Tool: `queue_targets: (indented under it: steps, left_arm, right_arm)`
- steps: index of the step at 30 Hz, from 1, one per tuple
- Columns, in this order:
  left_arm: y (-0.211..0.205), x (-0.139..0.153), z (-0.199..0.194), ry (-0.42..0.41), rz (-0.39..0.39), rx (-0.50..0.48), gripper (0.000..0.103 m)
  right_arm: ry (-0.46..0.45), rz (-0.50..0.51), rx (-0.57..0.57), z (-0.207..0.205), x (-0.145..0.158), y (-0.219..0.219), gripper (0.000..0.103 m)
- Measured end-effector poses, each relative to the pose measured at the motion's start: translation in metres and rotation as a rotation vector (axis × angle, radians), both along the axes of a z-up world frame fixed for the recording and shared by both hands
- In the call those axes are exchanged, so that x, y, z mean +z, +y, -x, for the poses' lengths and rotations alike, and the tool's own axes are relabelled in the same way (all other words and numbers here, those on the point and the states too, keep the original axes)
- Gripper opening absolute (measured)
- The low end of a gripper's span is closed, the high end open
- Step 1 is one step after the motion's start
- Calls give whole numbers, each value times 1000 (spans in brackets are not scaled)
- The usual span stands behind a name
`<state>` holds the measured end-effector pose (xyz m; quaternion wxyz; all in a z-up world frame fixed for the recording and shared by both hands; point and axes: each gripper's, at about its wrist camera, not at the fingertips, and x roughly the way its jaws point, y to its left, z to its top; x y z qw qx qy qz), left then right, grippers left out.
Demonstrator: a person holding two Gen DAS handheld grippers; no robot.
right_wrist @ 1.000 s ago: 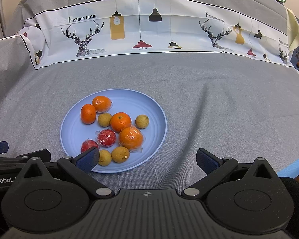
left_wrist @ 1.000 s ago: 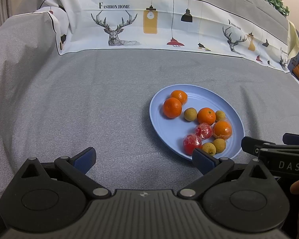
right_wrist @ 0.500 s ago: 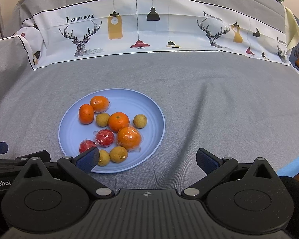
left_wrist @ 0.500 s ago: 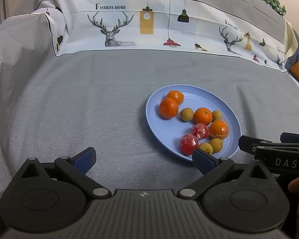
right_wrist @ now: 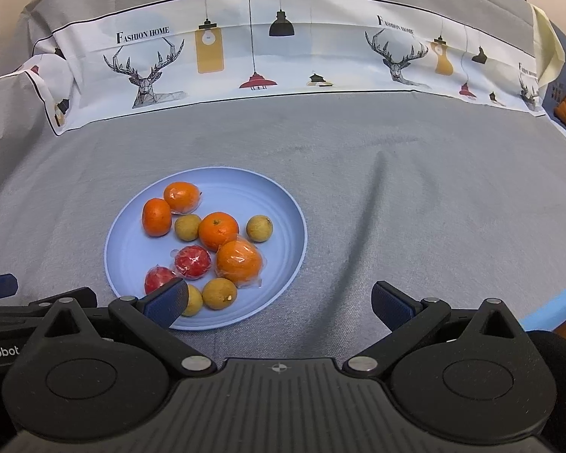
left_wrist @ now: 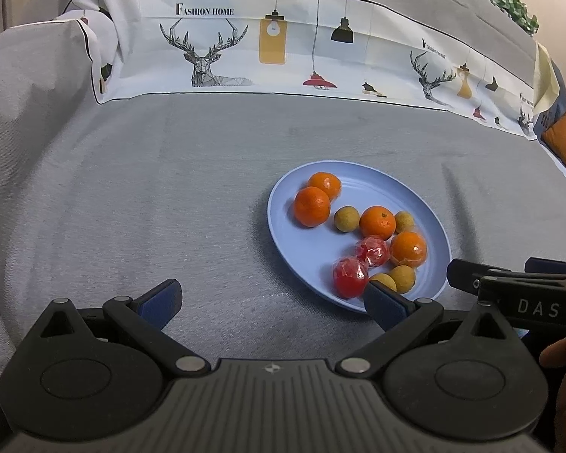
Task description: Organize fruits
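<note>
My left gripper [left_wrist: 271, 300] is spread wide and holds nothing, hovering over the grey cloth [left_wrist: 151, 196] with its right fingertip at the near rim of the blue plate [left_wrist: 283, 234]. My right gripper [right_wrist: 279, 302] is equally wide and empty, its left fingertip over the plate's near edge. All the fruit sits on the plate. The oranges [right_wrist: 156, 217] look firm and light; I'd pinch across the middle. The plastic-wrapped red fruits [right_wrist: 192, 261] will probably slip.

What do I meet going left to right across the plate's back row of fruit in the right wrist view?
Bare orange → wrapped orange → small brownish-yellow fruit → orange with stem mark → second brownish-yellow fruit, all on the blue plate.
</note>
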<state>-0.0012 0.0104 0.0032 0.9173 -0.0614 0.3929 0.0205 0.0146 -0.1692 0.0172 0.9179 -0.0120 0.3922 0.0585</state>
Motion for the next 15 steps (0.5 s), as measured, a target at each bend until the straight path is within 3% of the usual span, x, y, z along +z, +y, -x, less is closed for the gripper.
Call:
queue_targets:
  steps: [15]
  left_arm:
    - [5,-9,-11,21,55,-5,103]
  right_arm:
    - [-7,-63,-65,-7,3,-10,102]
